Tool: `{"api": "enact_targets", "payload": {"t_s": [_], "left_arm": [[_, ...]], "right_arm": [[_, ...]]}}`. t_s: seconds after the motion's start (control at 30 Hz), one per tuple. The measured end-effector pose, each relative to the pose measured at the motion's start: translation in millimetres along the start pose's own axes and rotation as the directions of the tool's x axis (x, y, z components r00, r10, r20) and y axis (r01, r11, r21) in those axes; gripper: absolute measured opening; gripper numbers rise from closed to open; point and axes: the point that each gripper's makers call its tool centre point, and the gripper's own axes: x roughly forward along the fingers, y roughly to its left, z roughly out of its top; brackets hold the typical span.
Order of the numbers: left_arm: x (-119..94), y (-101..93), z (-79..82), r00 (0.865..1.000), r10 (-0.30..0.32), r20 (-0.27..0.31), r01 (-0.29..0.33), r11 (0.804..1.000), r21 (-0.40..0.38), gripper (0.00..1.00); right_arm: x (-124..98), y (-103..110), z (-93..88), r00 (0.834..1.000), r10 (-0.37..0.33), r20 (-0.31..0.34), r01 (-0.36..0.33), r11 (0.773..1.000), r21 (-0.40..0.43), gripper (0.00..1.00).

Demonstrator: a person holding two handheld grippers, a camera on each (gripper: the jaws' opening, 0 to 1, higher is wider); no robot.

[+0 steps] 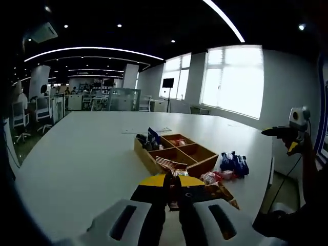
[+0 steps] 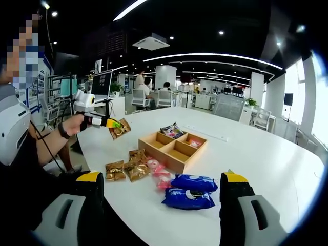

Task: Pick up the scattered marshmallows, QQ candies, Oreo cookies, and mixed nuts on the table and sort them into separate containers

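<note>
The left gripper (image 2: 114, 124) is raised above the near end of the wooden tray (image 2: 173, 147), its jaws closed on a nut packet (image 2: 120, 129), held by a person's hand (image 2: 73, 125). The right gripper (image 2: 161, 187) hangs low before the tray, jaws spread wide.

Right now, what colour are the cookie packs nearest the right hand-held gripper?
Blue cookie packs, clearest in the right gripper view.

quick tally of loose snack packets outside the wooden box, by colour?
Blue packets: 2
Gold packets: 4, three on the table and one in the left gripper
Pink/red packets: a small cluster, count unclear, at least 2
Total: at least 8
</note>
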Motion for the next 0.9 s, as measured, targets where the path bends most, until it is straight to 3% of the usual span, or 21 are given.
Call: {"api": "enact_targets", "payload": {"t_s": [0.3,0.67,0.9], "left_arm": [[15.9,3.4,18.8,1.000,-0.007,0.015,0.007,1.000,0.016,0.11],[53.4,4.1,34.5,0.999,-0.032,0.019,0.031,0.999,0.016,0.11],[80.7,0.4,26.2,0.999,0.009,0.040,-0.009,1.000,-0.006,0.11]], "right_arm": [[-0.4,1.6,0.3,1.000,0.003,0.000,-0.003,1.000,-0.005,0.90],[-1.2,2.0,1.8,1.000,0.000,0.004,0.000,1.000,-0.007,0.89],[-2.4,0.9,-1.4,1.000,-0.005,-0.006,0.005,1.000,-0.004,0.89]]}}
